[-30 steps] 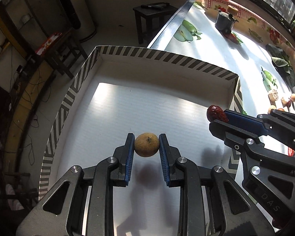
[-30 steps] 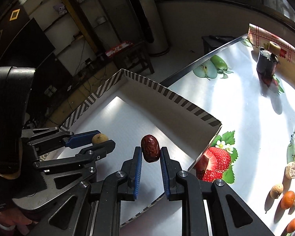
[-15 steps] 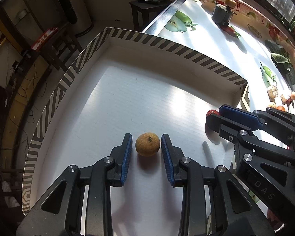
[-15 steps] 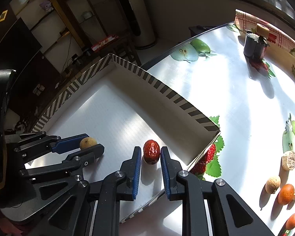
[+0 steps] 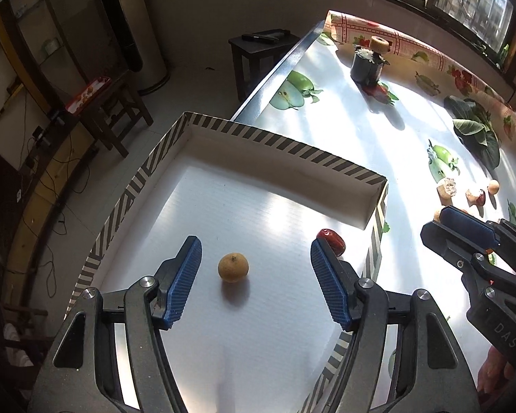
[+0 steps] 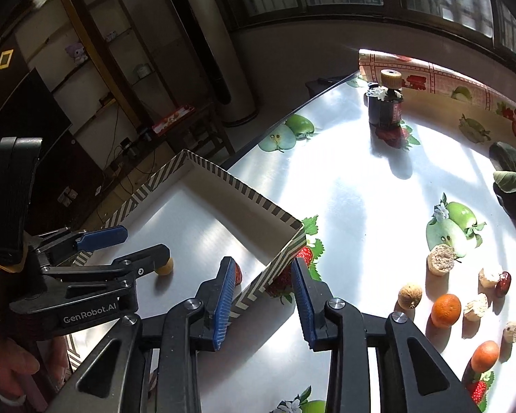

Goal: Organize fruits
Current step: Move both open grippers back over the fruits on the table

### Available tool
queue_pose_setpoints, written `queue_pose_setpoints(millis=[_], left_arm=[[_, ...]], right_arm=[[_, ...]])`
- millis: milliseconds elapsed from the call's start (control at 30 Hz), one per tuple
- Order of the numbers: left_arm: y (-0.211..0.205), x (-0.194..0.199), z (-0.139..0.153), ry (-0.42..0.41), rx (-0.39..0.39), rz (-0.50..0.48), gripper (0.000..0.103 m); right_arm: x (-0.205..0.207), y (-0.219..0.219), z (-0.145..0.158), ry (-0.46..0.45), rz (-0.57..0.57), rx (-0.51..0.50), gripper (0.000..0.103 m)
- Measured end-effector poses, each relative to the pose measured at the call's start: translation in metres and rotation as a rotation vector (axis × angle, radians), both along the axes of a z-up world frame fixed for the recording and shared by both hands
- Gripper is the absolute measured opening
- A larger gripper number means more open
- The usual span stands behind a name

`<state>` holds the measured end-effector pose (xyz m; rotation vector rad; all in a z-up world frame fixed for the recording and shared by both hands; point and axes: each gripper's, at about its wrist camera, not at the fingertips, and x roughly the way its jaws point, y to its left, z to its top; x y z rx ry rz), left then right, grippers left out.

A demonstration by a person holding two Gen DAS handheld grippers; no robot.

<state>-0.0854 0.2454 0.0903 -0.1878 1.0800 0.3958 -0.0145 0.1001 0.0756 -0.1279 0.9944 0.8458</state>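
From the left wrist view, my left tool (image 5: 256, 268) has just been spreading its jaws and now stands wide open, gripping nothing. The small tan fruit (image 5: 233, 267) lies loose on the white floor of the striped box (image 5: 282, 146), between the two blue pads but clear of both, nearer the left pad. The red date (image 5: 332, 241) rests in the box too, just behind the tip of the right pad, close to the box's right wall. My right tool (image 5: 464, 229) shows at the right edge, outside the box over the tabletop (image 5: 361, 130). The remaining loose fruits (image 5: 464, 192) lie beyond it, to the right and away from the box, so I judge the right hand is the nearer one for the next pick.

From the right wrist view, my right tool (image 6: 261, 292) has also just been opening; its jaws stand apart and empty, straddling the box's near corner. The date (image 6: 237, 274) peeks out from behind the left pad, inside the box. The next candidates, a beige nut-like fruit (image 6: 410, 295) and an orange one (image 6: 446, 310), sit on the tabletop to the right of the tool and well apart from it; both look roundish, with no clear long axis.

The tabletop wears a glossy fruit-print cloth in hard sunlight, with a dark jar (image 6: 384, 108) at the far end. Shelves and windows ring the room beyond.
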Motion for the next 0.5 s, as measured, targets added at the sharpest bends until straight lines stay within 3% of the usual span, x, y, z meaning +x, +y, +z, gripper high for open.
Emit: queue_pose_setpoints(millis=[233,500], left_arm=[[-0.045,0.018,0.017,-0.035,-0.024,-0.084,0.067],[-0.104,0.047,0.015,-0.026,-0.048,-0.200,0.067]], right_arm=[[0.001,-0.061,0.009,-0.015,-0.107,-0.016,0.034],[0.008,-0.134,0.005,-0.026,-0.221,-0.054,0.035]])
